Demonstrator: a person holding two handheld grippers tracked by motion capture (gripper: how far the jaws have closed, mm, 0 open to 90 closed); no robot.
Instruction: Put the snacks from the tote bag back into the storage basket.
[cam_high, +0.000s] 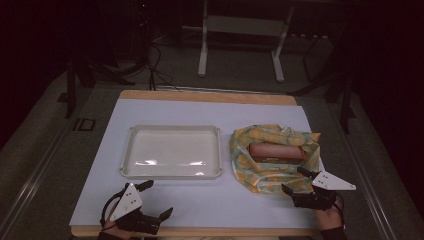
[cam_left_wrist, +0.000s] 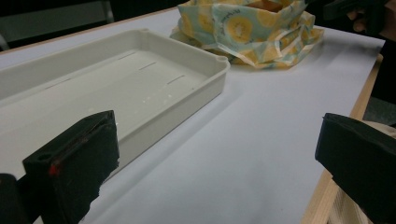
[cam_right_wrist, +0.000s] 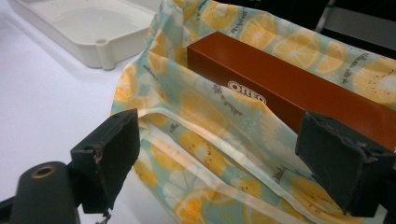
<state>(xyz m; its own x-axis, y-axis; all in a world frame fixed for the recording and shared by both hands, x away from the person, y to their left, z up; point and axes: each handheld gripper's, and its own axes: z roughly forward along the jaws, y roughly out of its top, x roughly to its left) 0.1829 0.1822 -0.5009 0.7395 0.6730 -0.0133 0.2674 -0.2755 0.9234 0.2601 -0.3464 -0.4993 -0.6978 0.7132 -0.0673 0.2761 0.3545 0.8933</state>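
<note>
A brown Oreo box (cam_high: 276, 151) (cam_right_wrist: 289, 88) lies inside an open bag printed with orange and lemon slices (cam_high: 272, 156) (cam_right_wrist: 205, 121) (cam_left_wrist: 247, 30) at the right of the white mat. My right gripper (cam_high: 298, 181) (cam_right_wrist: 224, 163) hovers at the bag's near edge, jaws open around the fabric rim, pads not pressing. An empty white tray (cam_high: 172, 151) (cam_left_wrist: 107, 84) (cam_right_wrist: 84, 28) rests at the middle left. My left gripper (cam_high: 159, 199) (cam_left_wrist: 210, 158) stands open near the front edge, in front of the tray, with nothing between its jaws.
The white mat (cam_high: 210, 200) covers a wooden table (cam_high: 210, 96). The table's front edge (cam_left_wrist: 336, 186) runs close to my left gripper. A white metal frame (cam_high: 240, 30) stands on the floor beyond the table.
</note>
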